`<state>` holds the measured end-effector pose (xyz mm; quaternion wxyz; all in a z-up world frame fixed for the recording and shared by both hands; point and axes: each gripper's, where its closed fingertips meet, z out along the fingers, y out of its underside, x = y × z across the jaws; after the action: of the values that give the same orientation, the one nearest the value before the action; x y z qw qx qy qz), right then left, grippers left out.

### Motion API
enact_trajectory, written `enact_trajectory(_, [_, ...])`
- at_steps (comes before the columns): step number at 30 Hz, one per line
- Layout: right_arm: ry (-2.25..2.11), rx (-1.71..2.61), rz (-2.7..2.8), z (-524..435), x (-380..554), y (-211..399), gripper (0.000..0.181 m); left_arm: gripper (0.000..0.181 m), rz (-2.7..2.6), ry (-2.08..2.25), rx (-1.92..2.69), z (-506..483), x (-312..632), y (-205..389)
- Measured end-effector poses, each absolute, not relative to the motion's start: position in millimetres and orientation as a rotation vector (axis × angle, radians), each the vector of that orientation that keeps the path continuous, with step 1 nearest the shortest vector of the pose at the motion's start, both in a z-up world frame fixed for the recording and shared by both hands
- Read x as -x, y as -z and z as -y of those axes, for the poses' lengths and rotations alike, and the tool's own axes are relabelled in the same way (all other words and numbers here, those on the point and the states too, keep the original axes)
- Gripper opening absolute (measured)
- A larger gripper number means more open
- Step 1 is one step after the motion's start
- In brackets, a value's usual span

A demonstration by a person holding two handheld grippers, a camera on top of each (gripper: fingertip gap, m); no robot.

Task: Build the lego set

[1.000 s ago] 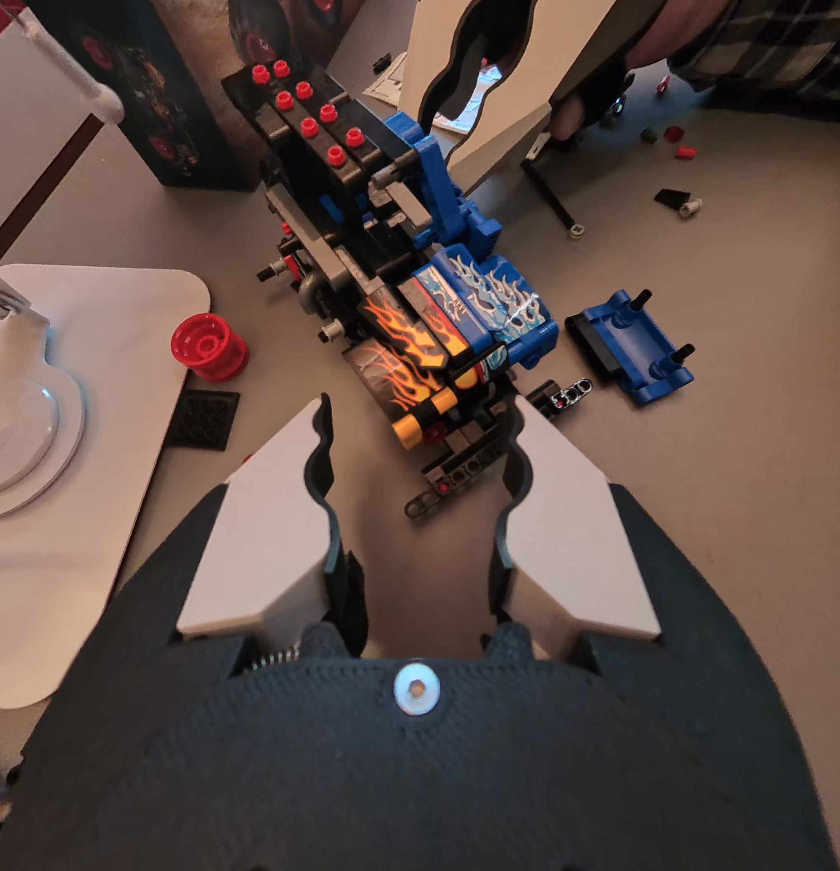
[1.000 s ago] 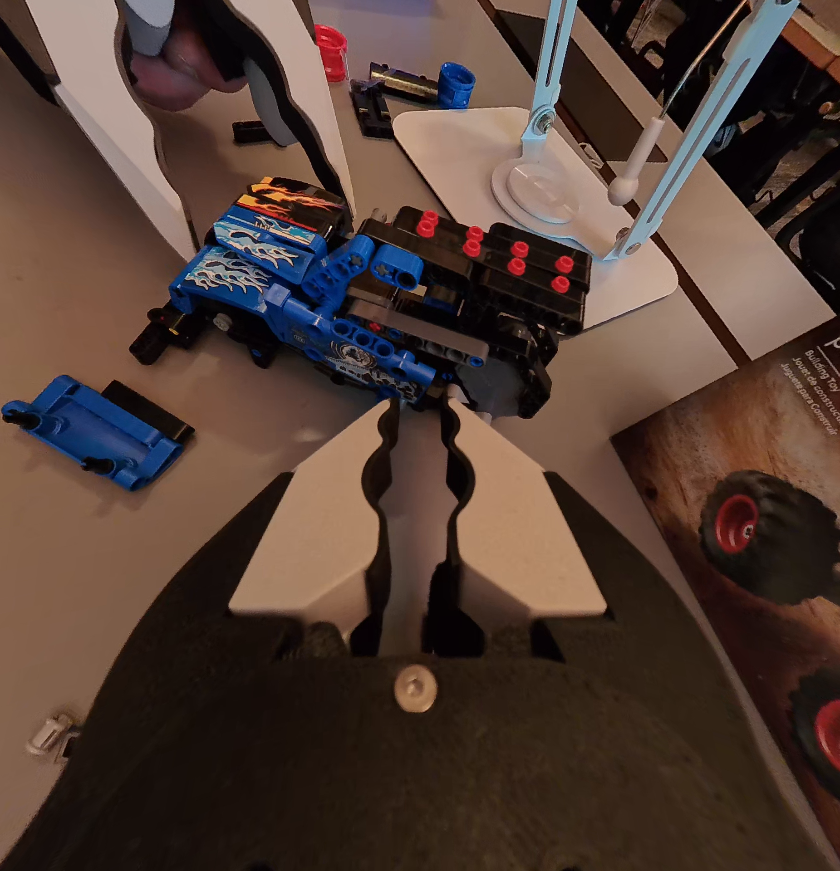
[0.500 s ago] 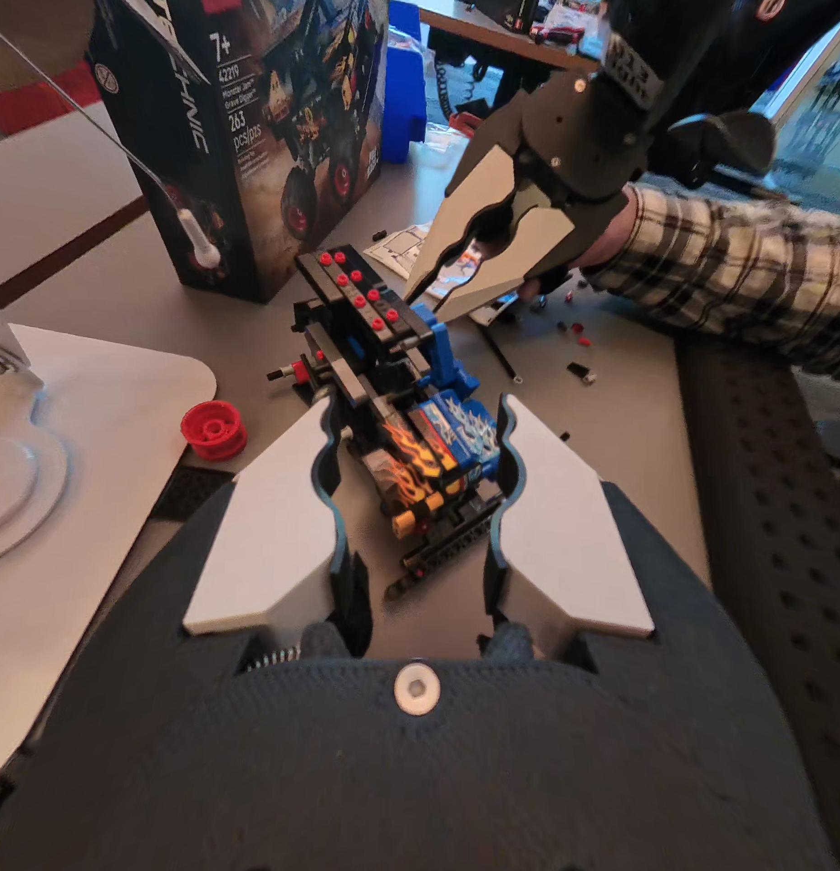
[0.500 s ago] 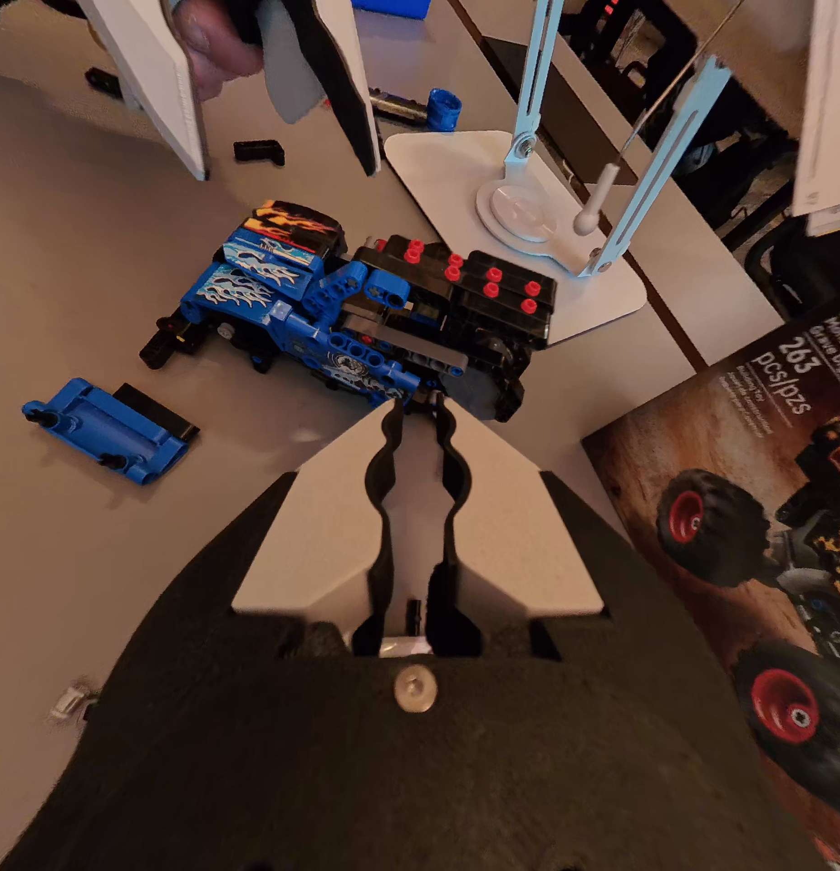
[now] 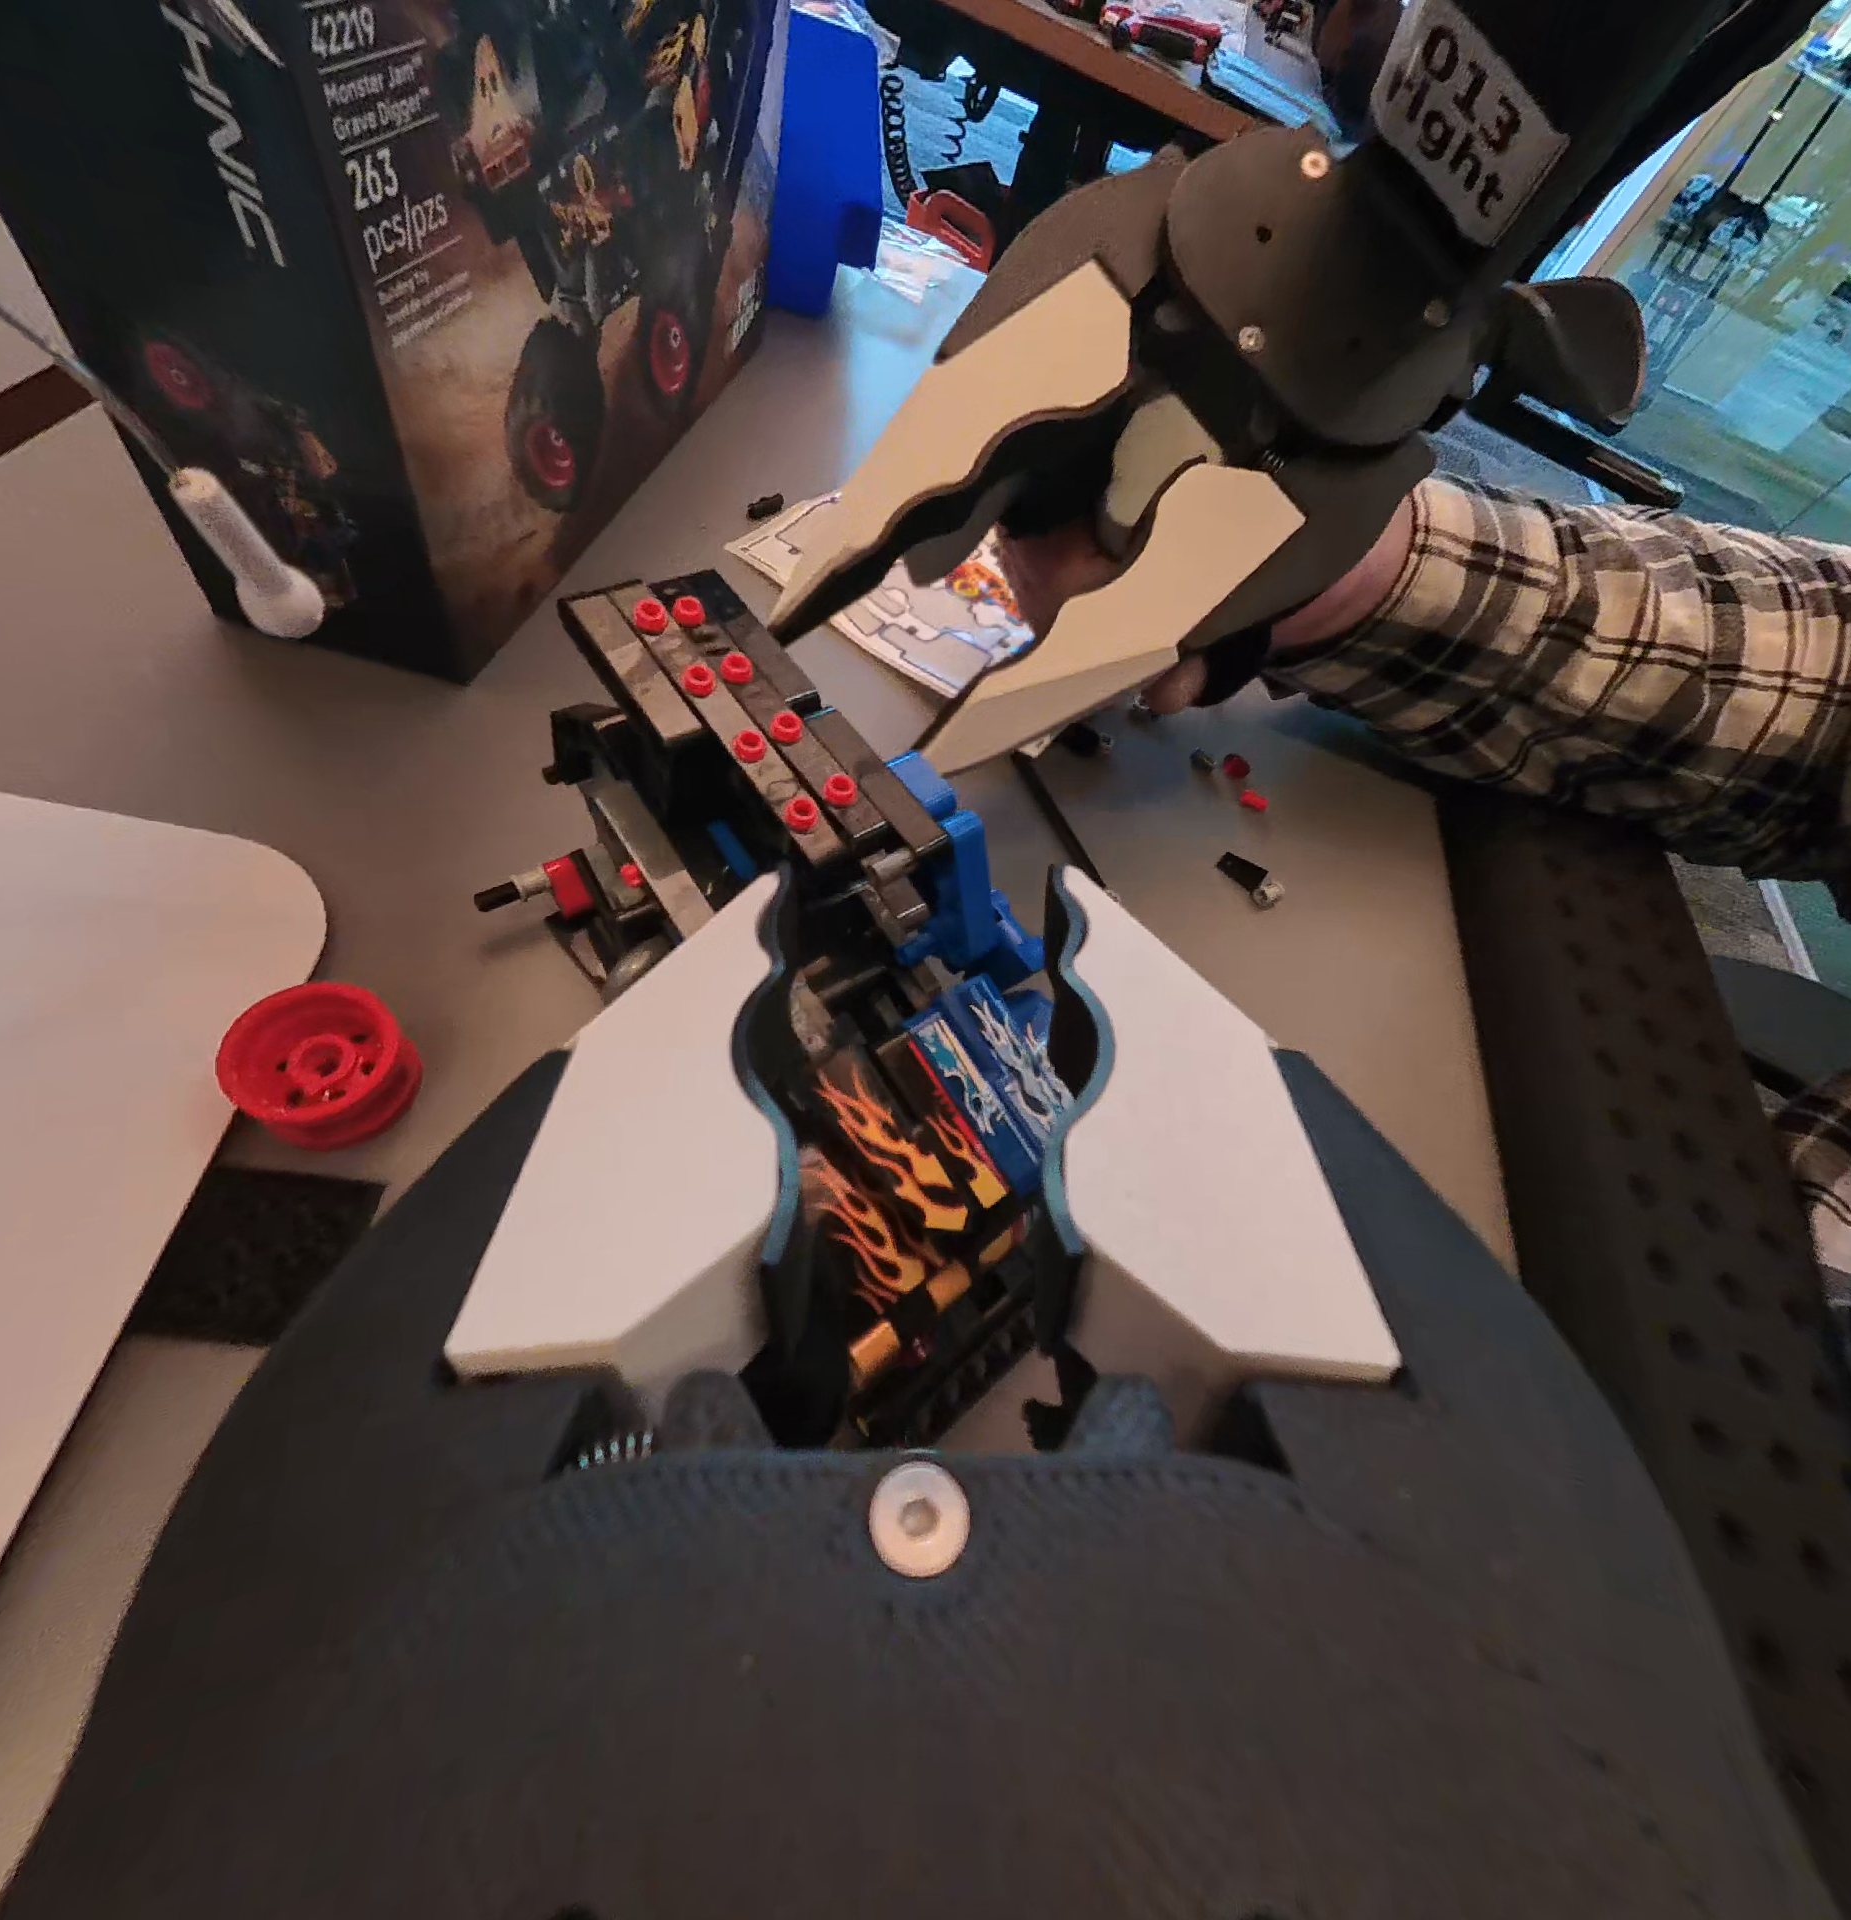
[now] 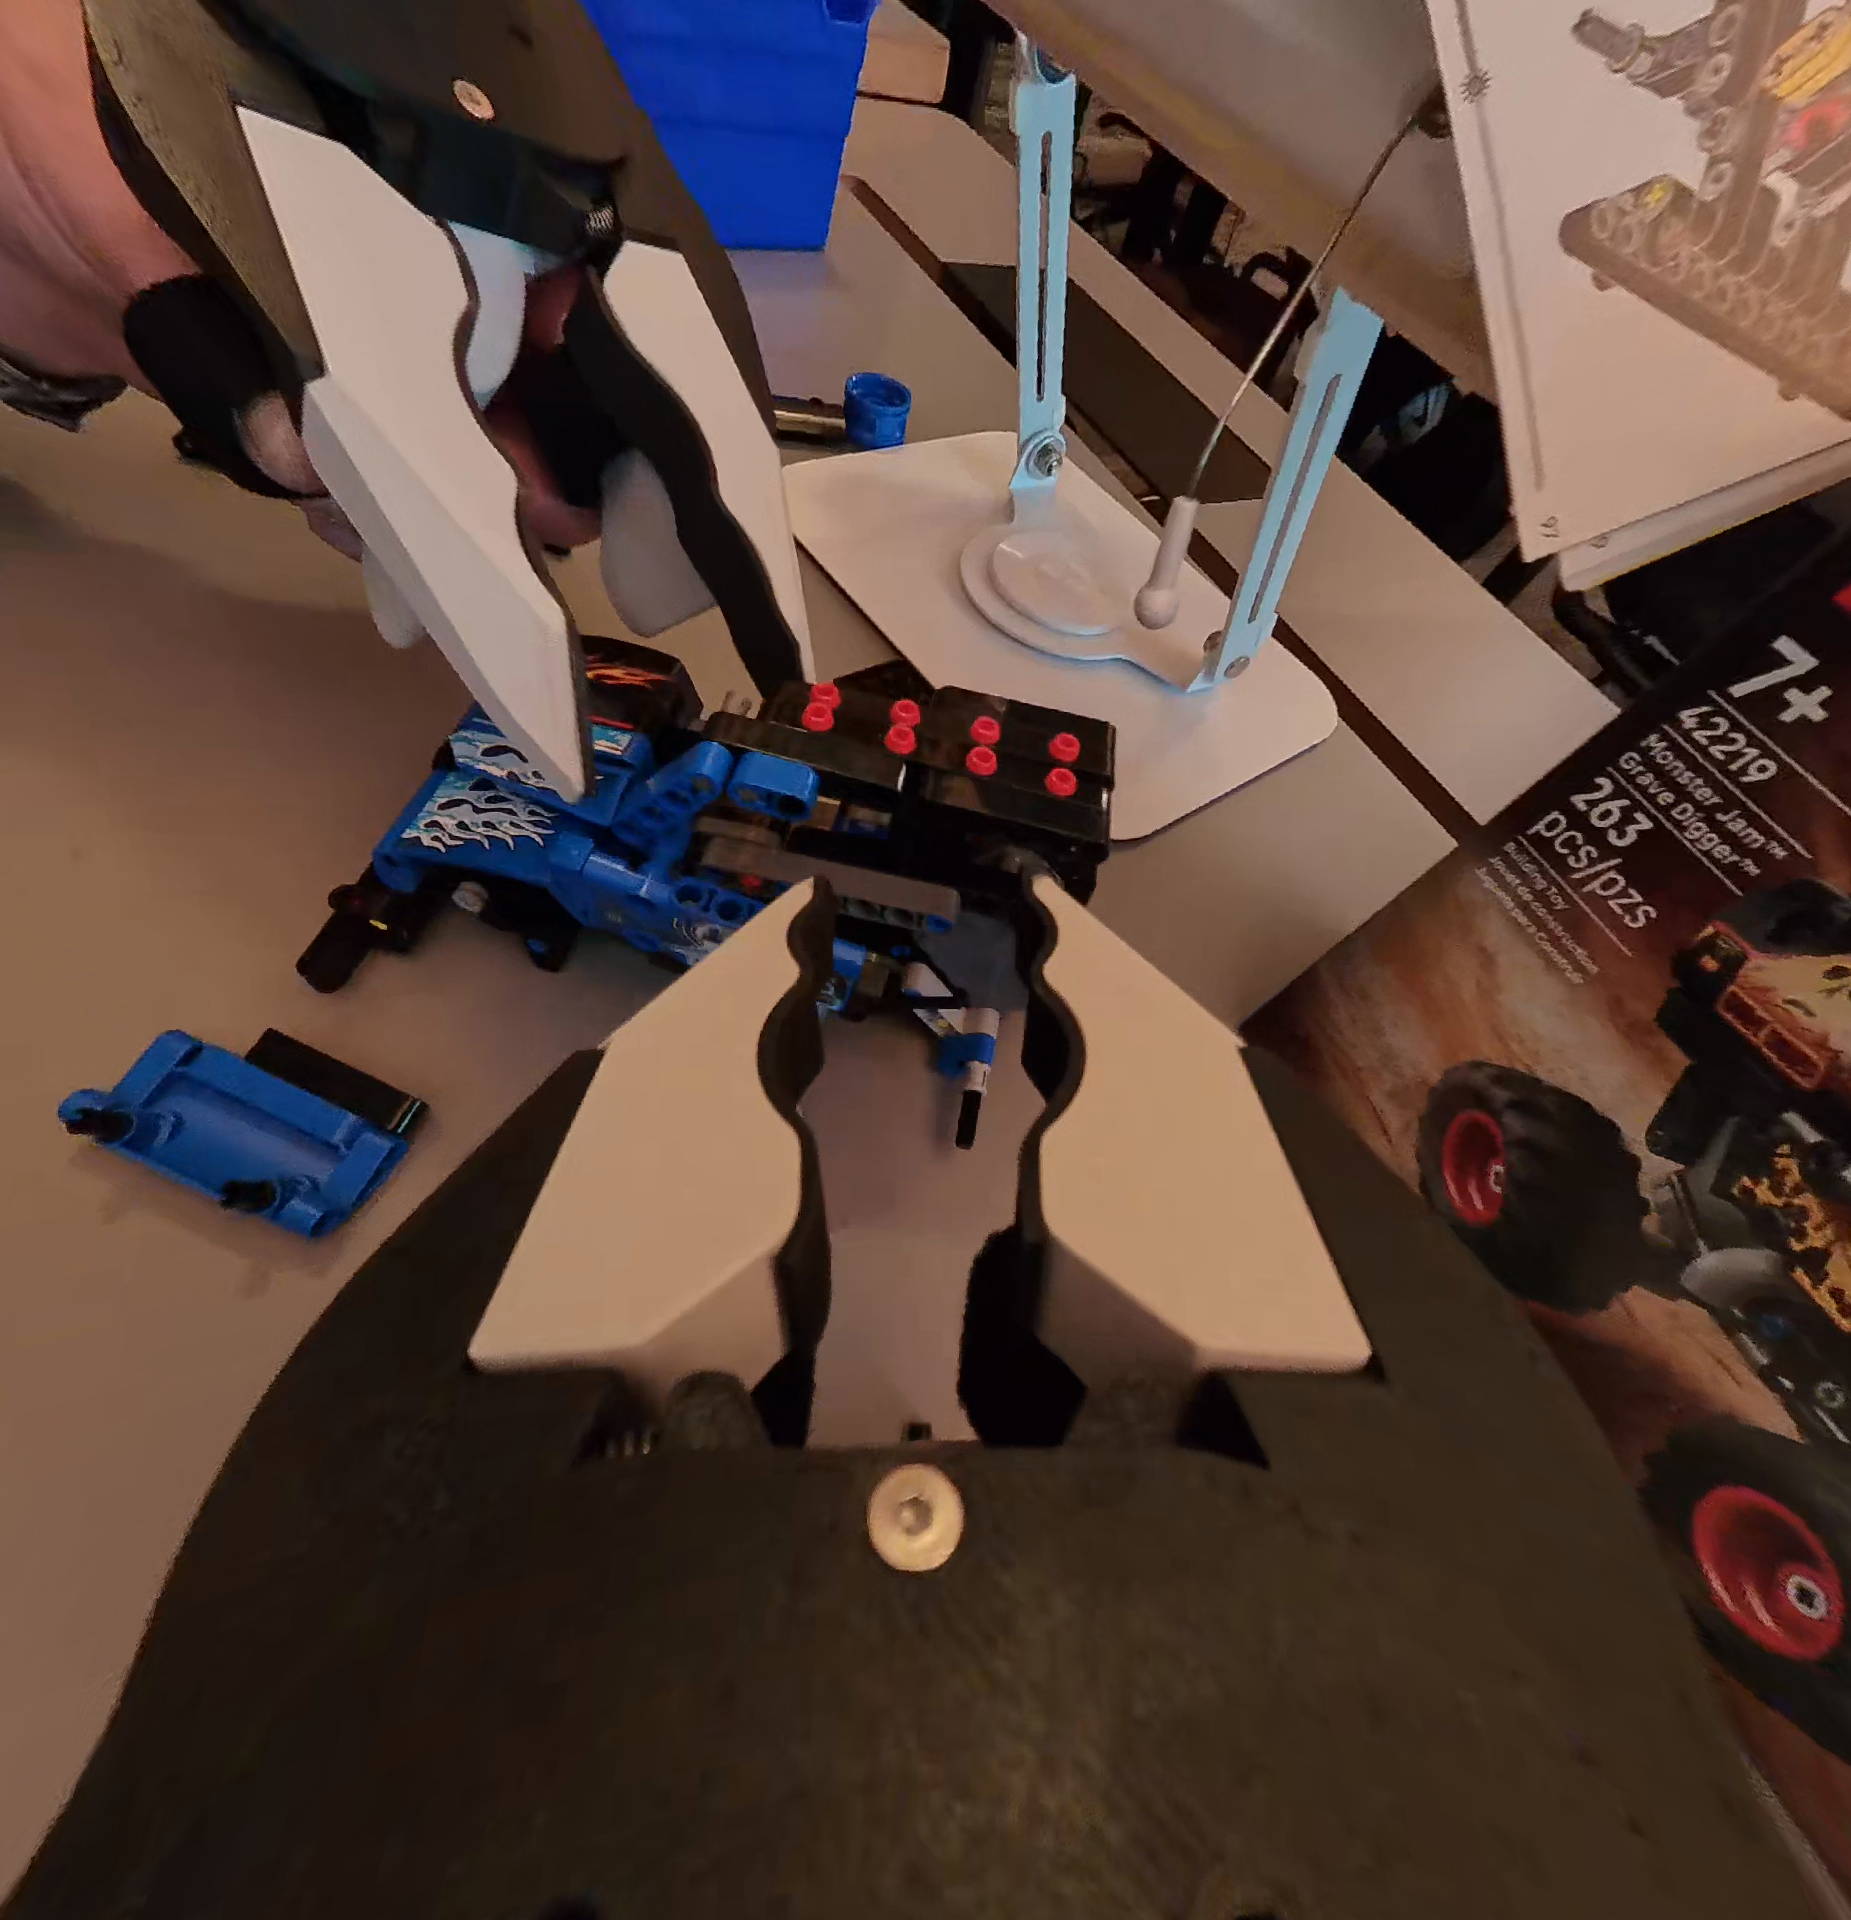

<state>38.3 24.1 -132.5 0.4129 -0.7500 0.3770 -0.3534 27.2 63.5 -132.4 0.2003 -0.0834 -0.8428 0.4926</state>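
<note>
Blue-and-black flame-stickered lego truck body (image 5: pixel 796 831) w/ red studs, on grey table (image 6: pixel 173 727).
L gripper (image 5: pixel 916 914) straddled hood, spread, contact unclear; R gripper (image 6: pixel 921 904) spread, empty. Risk: squeeze could pop panels.

Both tongs share one build: a dark, rough-textured printed body, a silver screw at its middle, and two pale grey wedge fingers with wavy black inner edges. The left tongs (image 5: pixel 916 904) look navy, the right tongs (image 6: pixel 921 883) blacker, with a white label on the handle. The person wears a plaid sleeve (image 5: pixel 1586 665) and a black fingerless glove (image 5: pixel 1227 660).
</note>
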Motion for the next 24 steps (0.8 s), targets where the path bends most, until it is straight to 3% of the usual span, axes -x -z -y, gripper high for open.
enact_trajectory(24, [0.881,1.893,-0.948,-33.2,-44.1,140.5,0.030,0.029,2.338,-1.438,0.240,-59.5,-27.9,132.9])
